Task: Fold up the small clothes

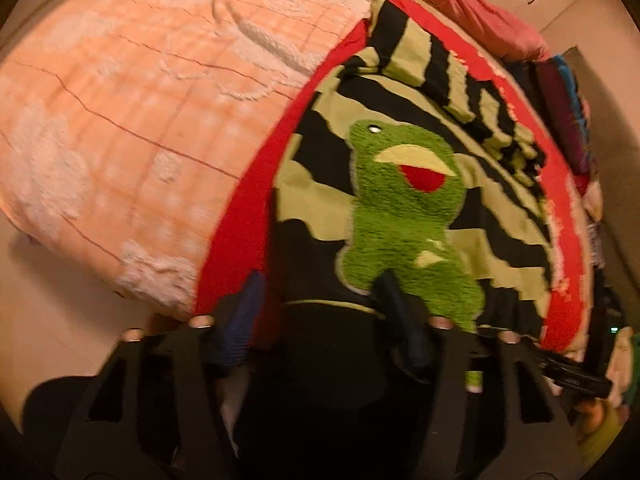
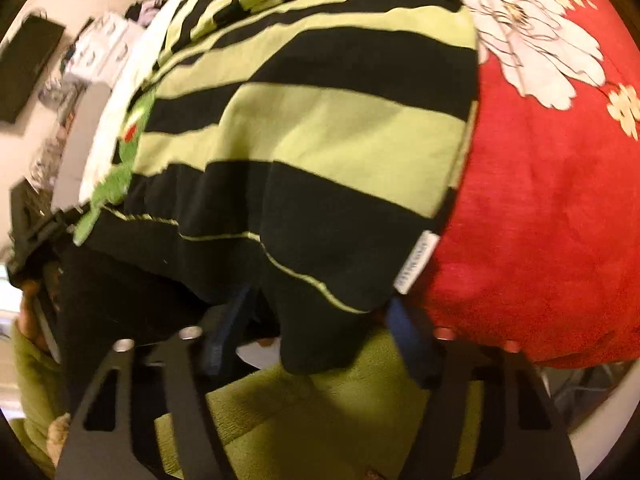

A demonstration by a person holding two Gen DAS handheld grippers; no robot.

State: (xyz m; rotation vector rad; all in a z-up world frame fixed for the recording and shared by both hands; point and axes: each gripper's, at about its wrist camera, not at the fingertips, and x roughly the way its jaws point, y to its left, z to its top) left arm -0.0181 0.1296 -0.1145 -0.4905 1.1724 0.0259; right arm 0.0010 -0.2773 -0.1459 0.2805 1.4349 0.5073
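Observation:
A small black and lime-green striped sweater (image 1: 400, 128) with a fuzzy green frog patch (image 1: 404, 216) lies spread on a red floral bedcover (image 1: 236, 236). My left gripper (image 1: 320, 312) is open, its blue-padded fingers standing either side of the sweater's black bottom hem near the frog's feet. In the right wrist view the same sweater (image 2: 320, 120) fills the frame, with a white side label (image 2: 416, 264). My right gripper (image 2: 320, 324) is open at the hem's right corner, and the black hem hangs down between its fingers.
A folded pink fluffy blanket (image 1: 120, 120) lies left of the sweater. More clothes (image 1: 568, 120) are piled at the far right of the bed. The red cover's white flower print (image 2: 532, 44) is to the right. A green-clad person (image 2: 320, 412) is below the bed edge.

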